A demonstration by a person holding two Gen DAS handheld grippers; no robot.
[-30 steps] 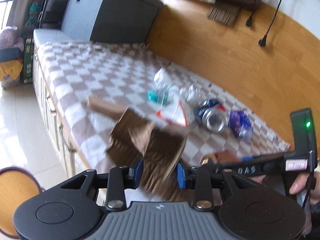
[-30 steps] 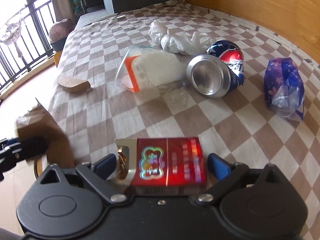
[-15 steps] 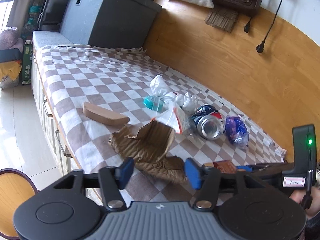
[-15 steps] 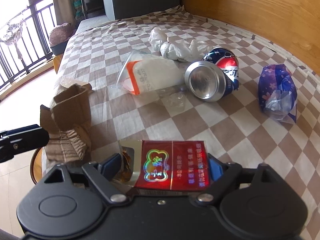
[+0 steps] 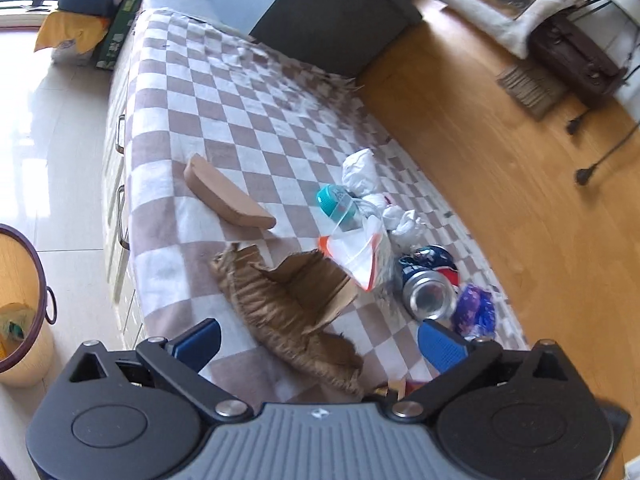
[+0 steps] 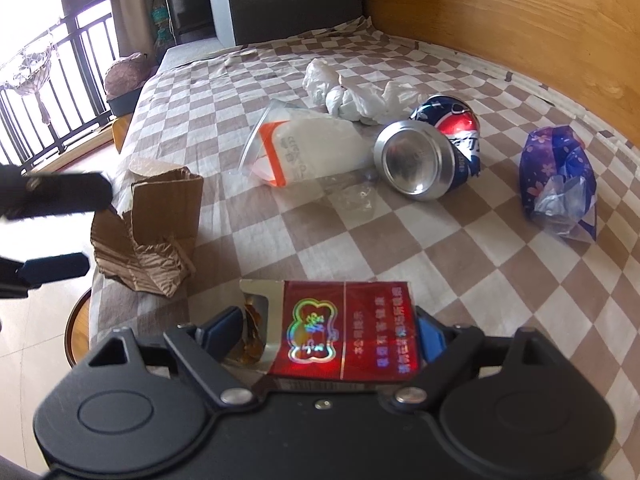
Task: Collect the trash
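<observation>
- Far left on the floor: bin (image 5: 24, 308), beside the bed, some trash already inside.
- My left claw (image 5: 318, 342): fingers wide apart, gripping nothing, hovering over the torn cardboard (image 5: 288, 300) at the bed's near edge.
- Cardboard lies crumpled on the checked bed cover (image 5: 192, 120), touching neither finger.
- Flat brown piece (image 5: 228, 196) farther back on the cover, apart from the rest.
- Middle: zip bag (image 6: 304, 148), teal cap (image 5: 334, 202), white tissue wad (image 6: 348, 92) bunched close together.
- Right of those: crushed can (image 6: 428, 152) on its side, then purple wrapper (image 6: 560, 184).
- My right claw (image 6: 324, 332): clamped on the red cigarette pack (image 6: 344, 332), held low over the cover's near edge.
- Step, my guess: one item in hand, left claw lining up on the cardboard.
- Next: lower left claw, close on a cardboard flap, carry both loads left to the bin. Flimsy card may fold, so grip the thick part.
</observation>
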